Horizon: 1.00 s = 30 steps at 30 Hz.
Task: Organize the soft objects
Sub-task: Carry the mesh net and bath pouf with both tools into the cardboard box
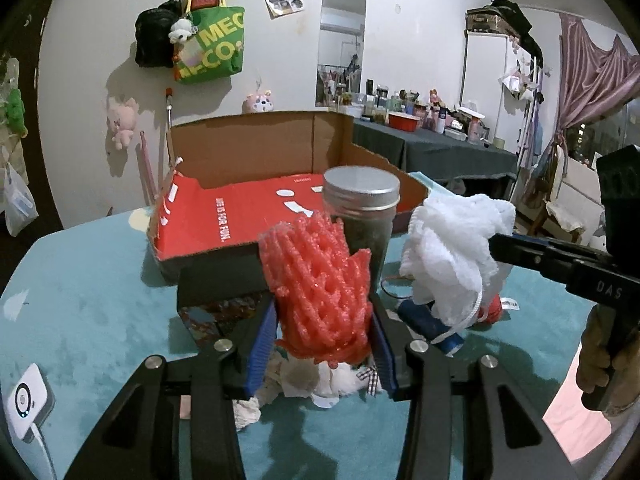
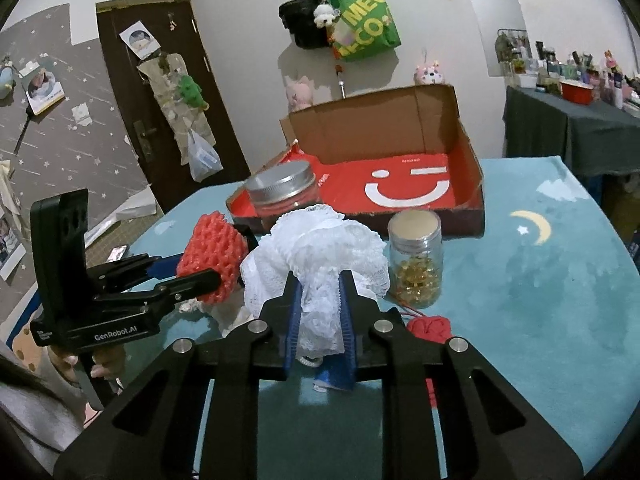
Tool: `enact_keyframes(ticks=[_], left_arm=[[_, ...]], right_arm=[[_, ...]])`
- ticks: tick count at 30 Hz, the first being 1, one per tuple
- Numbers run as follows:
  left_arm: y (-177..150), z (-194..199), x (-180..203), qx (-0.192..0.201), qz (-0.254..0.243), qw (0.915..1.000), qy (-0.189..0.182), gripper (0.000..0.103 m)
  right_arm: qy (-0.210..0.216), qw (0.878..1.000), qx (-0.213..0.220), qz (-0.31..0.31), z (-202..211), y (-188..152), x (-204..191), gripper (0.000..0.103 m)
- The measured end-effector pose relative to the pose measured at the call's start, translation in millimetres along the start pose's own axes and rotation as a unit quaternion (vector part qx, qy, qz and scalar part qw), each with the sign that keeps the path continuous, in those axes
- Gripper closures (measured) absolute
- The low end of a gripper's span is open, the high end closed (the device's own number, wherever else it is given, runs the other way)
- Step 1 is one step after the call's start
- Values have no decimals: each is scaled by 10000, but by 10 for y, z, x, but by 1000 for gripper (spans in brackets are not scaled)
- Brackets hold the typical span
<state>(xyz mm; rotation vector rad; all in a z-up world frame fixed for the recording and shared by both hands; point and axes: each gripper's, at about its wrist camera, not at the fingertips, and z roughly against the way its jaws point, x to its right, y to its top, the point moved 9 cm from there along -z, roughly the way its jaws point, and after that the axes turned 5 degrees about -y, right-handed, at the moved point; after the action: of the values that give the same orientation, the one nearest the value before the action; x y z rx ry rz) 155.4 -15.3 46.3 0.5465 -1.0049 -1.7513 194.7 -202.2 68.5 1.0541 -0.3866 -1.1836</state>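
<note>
Soft objects are both gripped above the teal table's middle, before the open cardboard box: right gripper pinches the white mesh pouf, left gripper the red foam net (squashed). Risk: swinging loads toppling the metal-lidded jar or the capsule jar.
</note>
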Motion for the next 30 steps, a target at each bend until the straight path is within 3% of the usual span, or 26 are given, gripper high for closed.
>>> enact_keyframes(ticks=[8,16,24,30], left_arm=[[294,147,-118,229,-58,9997,20,57],[765,67,-293,272,-362,9989,112,57],[1229,-327,-467,-129,-524,9985,-77,57],[1482,-916,-682,-603,-574,9964,-132,57]], right_arm=[[-74,9995,310,12,179,185,-7,89],[-207,9965,731,361,325,690,14,90],[-302,9936,710,829,58,1208,46,90],[-418,9916,454,1134,-437,1659,116,90]])
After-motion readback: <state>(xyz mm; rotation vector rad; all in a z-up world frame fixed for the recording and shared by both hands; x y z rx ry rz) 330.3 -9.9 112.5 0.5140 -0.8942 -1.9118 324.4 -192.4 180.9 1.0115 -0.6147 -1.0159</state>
